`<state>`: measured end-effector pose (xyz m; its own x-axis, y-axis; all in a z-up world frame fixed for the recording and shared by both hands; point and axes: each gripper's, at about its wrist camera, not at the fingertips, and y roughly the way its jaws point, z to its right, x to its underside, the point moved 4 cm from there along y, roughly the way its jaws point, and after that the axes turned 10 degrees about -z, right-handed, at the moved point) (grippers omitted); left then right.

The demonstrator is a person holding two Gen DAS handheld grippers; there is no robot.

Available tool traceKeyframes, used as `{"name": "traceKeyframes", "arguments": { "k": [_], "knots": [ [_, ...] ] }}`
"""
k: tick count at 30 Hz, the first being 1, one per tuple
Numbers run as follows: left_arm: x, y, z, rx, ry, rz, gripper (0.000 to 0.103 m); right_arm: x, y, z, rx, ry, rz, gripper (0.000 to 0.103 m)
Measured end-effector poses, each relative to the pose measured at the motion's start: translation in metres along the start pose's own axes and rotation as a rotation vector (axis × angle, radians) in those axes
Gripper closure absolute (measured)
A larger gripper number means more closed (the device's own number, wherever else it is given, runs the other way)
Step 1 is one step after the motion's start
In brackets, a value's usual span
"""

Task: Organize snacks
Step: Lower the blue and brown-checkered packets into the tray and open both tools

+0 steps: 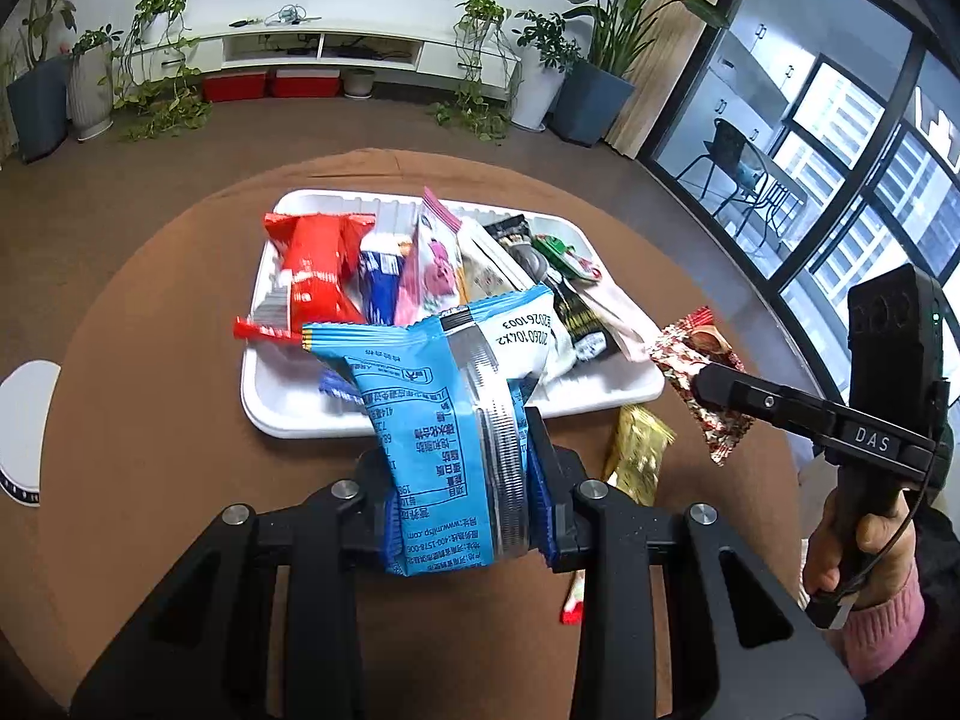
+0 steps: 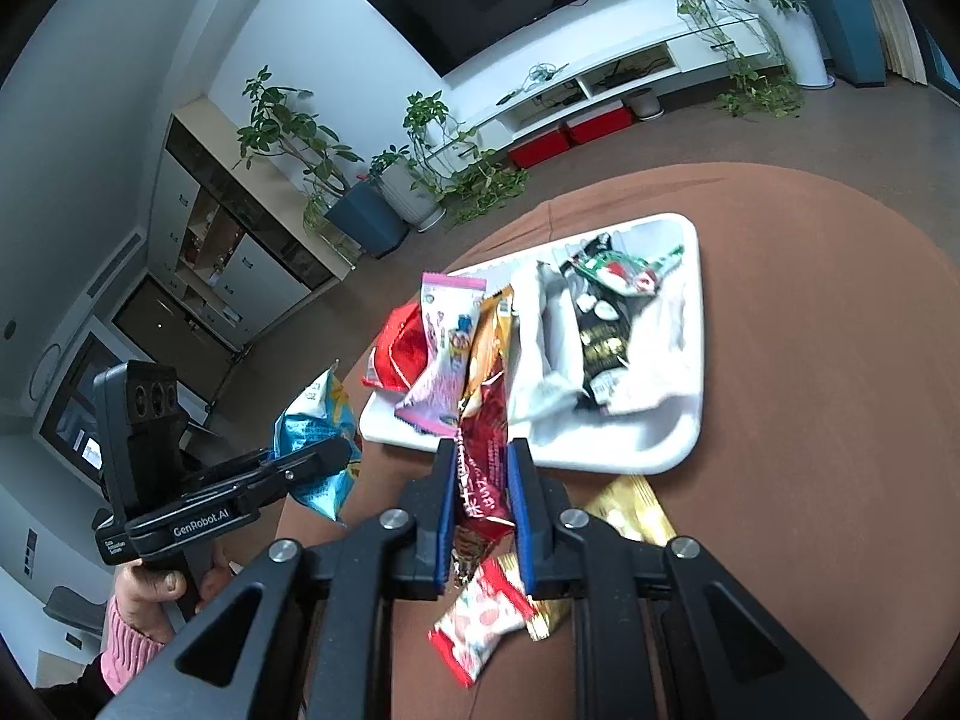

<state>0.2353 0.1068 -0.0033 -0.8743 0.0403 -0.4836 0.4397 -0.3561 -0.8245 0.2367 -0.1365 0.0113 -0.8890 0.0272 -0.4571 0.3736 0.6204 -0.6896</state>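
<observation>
A white tray [image 1: 618, 387] on the round brown table holds several snack packets; it also shows in the right wrist view [image 2: 654, 450]. My left gripper [image 1: 462, 438] is shut on a blue snack bag [image 1: 420, 414] and holds it above the tray's near edge; the bag also shows in the right wrist view [image 2: 312, 426]. My right gripper [image 2: 480, 462] is shut on a dark red patterned snack packet [image 2: 483, 480], held just before the tray's near edge; the packet also shows in the left wrist view [image 1: 690, 360] at the tray's right corner.
A gold packet [image 1: 636, 456] lies on the table by the tray's near right corner. A red-and-white packet [image 2: 480, 618] and a gold one [image 2: 636, 510] lie under my right gripper. A white disc [image 1: 24, 432] sits at the table's left edge. Plants and a TV stand are behind.
</observation>
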Motion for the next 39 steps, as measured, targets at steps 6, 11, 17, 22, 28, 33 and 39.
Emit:
{"name": "traceKeyframes", "arguments": {
  "k": [6, 11, 17, 22, 28, 33, 39],
  "knots": [
    [-0.017, 0.003, -0.006, 0.002, -0.010, -0.006, 0.073, -0.023, 0.028, -0.010, -0.019, -0.009, -0.029, 0.085],
    [-0.030, 0.010, -0.010, -0.014, -0.002, -0.019, 0.073, -0.042, 0.055, -0.013, -0.012, -0.014, -0.052, 0.085],
    [-0.045, 0.012, -0.016, -0.023, -0.010, -0.017, 0.073, -0.051, 0.085, -0.004, 0.019, 0.003, -0.092, 0.085],
    [-0.051, 0.021, -0.021, -0.029, -0.009, -0.029, 0.073, -0.056, 0.094, 0.010, 0.084, 0.006, -0.085, 0.085],
    [-0.059, 0.029, -0.023, -0.034, -0.003, -0.043, 0.073, -0.060, 0.088, 0.016, 0.183, -0.021, -0.057, 0.086],
    [-0.062, 0.034, -0.019, -0.058, 0.019, -0.049, 0.073, -0.062, 0.085, 0.019, 0.166, -0.024, -0.048, 0.085],
    [-0.071, 0.042, -0.010, -0.121, 0.075, -0.049, 0.071, -0.063, 0.087, 0.016, 0.181, -0.069, -0.046, 0.085]
  ]
}}
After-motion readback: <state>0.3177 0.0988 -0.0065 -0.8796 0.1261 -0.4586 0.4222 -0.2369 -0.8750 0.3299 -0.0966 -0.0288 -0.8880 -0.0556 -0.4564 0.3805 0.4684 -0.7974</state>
